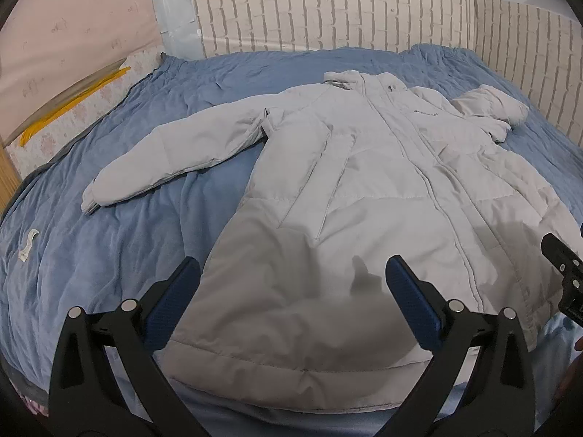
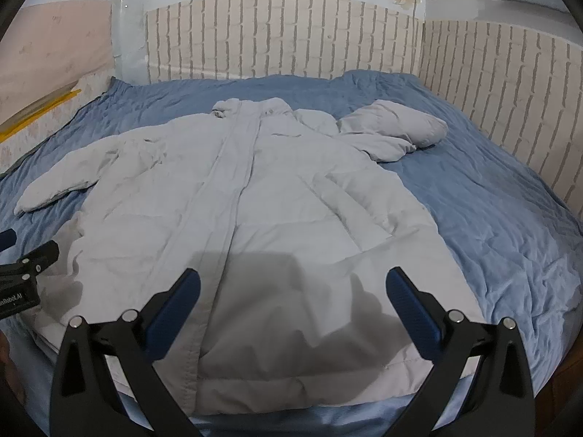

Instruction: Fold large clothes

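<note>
You are looking over a bed covered by a rumpled blue quilt (image 1: 120,240) that runs back to a brick-patterned wall panel (image 1: 328,11) behind and along the right side. Spread on the quilt, front side up with the closure running down its middle, lies the long pale grey padded coat (image 1: 346,182), its collar (image 2: 251,107) toward the wall and its hem toward you at the near edge of the bed. One sleeve (image 1: 164,156) stretches out flat to the left across the quilt; the other sleeve (image 2: 397,127) is bunched up beside the collar on the right. Your left gripper (image 1: 291,276) hangs above the lower left part of the coat, its blue-padded fingers (image 1: 175,298) spread as wide as they go, with nothing held and only its shadow falling on the fabric. Your right gripper (image 2: 293,286) hangs above the lower right part near the hem, likewise spread fully apart and empty. Each gripper shows at the edge of the other's view. A small white label (image 1: 28,245) sits on the quilt at far left.
</note>
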A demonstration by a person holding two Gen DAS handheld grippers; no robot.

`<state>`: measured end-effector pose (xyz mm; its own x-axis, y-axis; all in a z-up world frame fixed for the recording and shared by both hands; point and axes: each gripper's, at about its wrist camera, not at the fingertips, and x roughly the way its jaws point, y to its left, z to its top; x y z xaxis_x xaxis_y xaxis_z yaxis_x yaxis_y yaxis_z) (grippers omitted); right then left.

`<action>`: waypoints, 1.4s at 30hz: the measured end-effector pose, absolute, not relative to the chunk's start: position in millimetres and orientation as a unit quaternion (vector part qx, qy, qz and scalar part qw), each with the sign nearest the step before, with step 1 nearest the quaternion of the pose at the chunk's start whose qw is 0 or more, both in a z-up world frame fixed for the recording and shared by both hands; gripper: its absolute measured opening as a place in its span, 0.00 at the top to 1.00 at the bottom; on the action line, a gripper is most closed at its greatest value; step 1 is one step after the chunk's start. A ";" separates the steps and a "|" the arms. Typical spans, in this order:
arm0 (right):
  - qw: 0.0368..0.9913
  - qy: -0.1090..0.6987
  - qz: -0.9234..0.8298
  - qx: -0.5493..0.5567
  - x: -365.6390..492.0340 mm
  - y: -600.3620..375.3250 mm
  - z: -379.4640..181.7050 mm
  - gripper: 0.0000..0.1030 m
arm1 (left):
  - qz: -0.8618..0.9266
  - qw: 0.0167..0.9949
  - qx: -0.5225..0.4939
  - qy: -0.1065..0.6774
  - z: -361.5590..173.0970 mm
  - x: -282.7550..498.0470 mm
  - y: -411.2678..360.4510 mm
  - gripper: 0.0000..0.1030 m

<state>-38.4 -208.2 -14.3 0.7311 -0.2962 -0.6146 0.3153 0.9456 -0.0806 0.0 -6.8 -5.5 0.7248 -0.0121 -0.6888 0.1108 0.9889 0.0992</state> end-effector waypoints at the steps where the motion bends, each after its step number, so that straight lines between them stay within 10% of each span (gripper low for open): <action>1: 0.930 0.329 -0.164 0.015 -38.3 -208.2 -14.7 0.01 | -0.033 0.926 0.067 0.370 -5.7 -0.3 -7.4 0.03; 42: 0.929 0.330 -0.165 0.018 -38.0 -212.6 -12.0 0.01 | -0.035 0.923 0.065 0.379 -9.8 7.3 -3.6 0.03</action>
<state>-38.0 -212.6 -12.0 0.7276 -0.2950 -0.6193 0.3192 0.9447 -0.0750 7.3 -3.6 -9.8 0.7106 -0.0152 -0.7035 0.1135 0.9892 0.0932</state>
